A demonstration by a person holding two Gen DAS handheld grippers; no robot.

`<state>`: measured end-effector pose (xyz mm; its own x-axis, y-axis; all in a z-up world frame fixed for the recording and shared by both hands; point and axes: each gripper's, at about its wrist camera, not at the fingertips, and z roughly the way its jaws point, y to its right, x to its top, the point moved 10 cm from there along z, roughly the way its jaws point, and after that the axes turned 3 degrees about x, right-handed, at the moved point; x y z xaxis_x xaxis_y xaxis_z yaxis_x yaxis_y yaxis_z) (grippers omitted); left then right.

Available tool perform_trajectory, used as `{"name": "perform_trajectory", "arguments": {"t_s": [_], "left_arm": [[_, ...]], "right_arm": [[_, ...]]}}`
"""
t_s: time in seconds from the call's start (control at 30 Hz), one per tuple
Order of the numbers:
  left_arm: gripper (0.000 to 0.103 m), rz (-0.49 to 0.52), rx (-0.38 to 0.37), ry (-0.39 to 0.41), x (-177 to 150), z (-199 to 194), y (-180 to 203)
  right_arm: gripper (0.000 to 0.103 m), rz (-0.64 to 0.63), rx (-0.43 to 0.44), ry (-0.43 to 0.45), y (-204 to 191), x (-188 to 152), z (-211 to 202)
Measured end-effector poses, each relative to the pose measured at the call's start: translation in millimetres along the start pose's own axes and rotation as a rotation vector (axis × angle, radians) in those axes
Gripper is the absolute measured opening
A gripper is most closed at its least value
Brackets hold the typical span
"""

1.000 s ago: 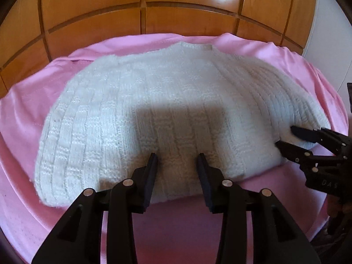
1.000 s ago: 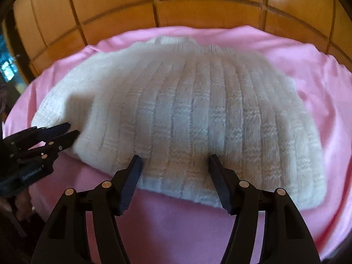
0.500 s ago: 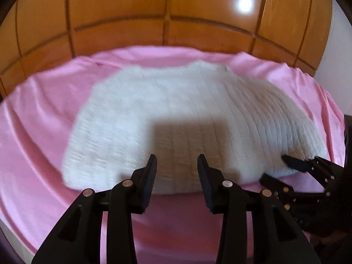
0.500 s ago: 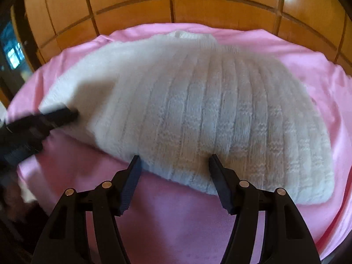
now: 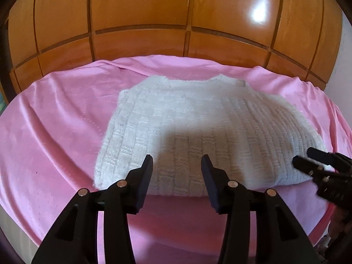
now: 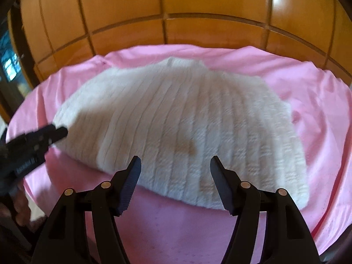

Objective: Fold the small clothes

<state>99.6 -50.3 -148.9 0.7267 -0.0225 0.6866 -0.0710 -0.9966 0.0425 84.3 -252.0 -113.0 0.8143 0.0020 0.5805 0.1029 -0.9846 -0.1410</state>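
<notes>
A white ribbed knit sweater (image 5: pixel 198 127) lies flat on a pink cloth, collar at the far side; no sleeves show. My left gripper (image 5: pixel 177 162) hovers above the near hem, its jaws opening with nothing between them. The right gripper (image 5: pixel 308 160) appears at that view's right edge, by the sweater's near right corner. In the right wrist view the sweater (image 6: pixel 187 118) fills the middle, slightly blurred. My right gripper (image 6: pixel 175 162) hangs open and empty over its near edge. The left gripper (image 6: pixel 51 132) shows at the left, beside the sweater's left corner.
The pink cloth (image 5: pixel 55 132) covers a rounded surface and hangs over its near edge (image 6: pixel 176 231). Glossy wooden panelled doors (image 5: pixel 176 11) stand right behind it. A white wall (image 5: pixel 343 70) shows at the far right, and a dark doorway (image 6: pixel 11 66) at the left.
Both grippers have risen and drawn back, so the sweater looks smaller and farther off. The left view has swung left, and the left jaws have spread wider.
</notes>
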Motion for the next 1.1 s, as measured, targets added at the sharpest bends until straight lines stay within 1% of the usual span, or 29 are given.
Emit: {"name": "perform_trajectory", "arguments": {"t_s": [0.13,0.4,0.53,0.7,0.8,0.87,0.9,0.97,1.03,1.1], "left_arm": [[0.047,-0.022,0.021,-0.016,-4.2,4.9,-10.0],[0.048,-0.057,0.058,-0.053,-12.3,18.8,-27.6],[0.049,-0.066,0.065,-0.109,-24.1,35.9,-36.6],[0.049,-0.073,0.039,-0.103,-27.0,39.3,-39.9],[0.049,-0.091,0.022,-0.092,-24.9,31.4,-42.3],[0.047,-0.107,0.012,-0.054,-19.1,19.8,-45.5],[0.047,-0.109,0.015,-0.035,-15.8,15.2,-47.8],[0.047,-0.114,0.033,-0.024,-12.6,13.6,-52.8],[0.047,-0.123,0.052,-0.067,-17.7,24.5,-58.5],[0.048,-0.111,0.064,-0.124,-27.9,39.1,-60.3]], "right_arm": [[0.064,0.038,0.016,-0.03,3.3,-7.0,5.8],[0.064,0.051,0.016,-0.075,1.6,-23.8,25.6],[0.067,0.07,0.038,-0.067,5.5,-27.6,33.6],[0.069,0.054,0.04,-0.056,3.9,-27.9,35.0],[0.069,0.076,0.072,-0.059,5.9,-21.9,25.0],[0.069,0.117,0.087,-0.013,15.7,-10.1,11.7],[0.069,0.143,0.093,0.023,25.7,-0.3,2.9],[0.069,0.197,0.091,0.062,47.3,12.7,-3.2],[0.069,0.261,0.049,0.07,77.4,18.4,1.0],[0.067,0.318,0.016,0.033,101.2,11.4,14.0]]}}
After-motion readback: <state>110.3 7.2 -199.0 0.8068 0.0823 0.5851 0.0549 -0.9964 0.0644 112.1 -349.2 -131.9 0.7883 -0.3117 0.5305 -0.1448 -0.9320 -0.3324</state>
